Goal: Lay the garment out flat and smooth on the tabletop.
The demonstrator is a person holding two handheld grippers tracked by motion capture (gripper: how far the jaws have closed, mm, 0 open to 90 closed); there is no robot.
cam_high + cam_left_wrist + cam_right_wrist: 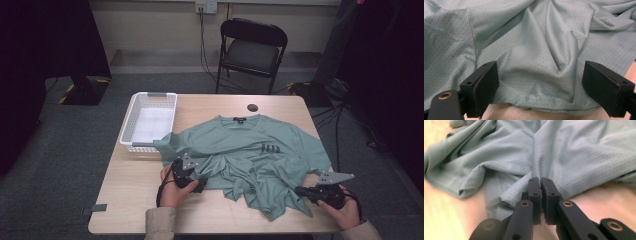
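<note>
The green T-shirt (250, 150) lies face up across the middle of the counter (130, 195), collar toward the far edge and its rumpled hem toward the person at the near edge; the body's long axis runs far to near, with the sleeves spread left and right. The right tongs (298, 190) sit at the near right part of the counter, nose pointing left into the hem, and in the right gripper view the jaws are pinched together on a ridge of the shirt's fabric (541, 173); cloth is plainly caught between the pads. Over on the left, the left tongs (200, 184) rest at the hem's left end, near the left sleeve; the left gripper view shows the jaws standing wide apart with a soft fold of the shirt (541, 75) lying between them, hem edge just ahead of the pads, nothing gripped yet. So the cloth lies straight ahead of the left tongs, already inside the gap, and that hand looks the one to close next; with both hem ends held, I'd judge the bunched lower edge can be drawn out flat toward the near edge. A white plastic basket (129, 125) waits at the far left corner, touching the left sleeve, and a small dark disc (253, 107) sits by the far edge beyond the collar.
</note>
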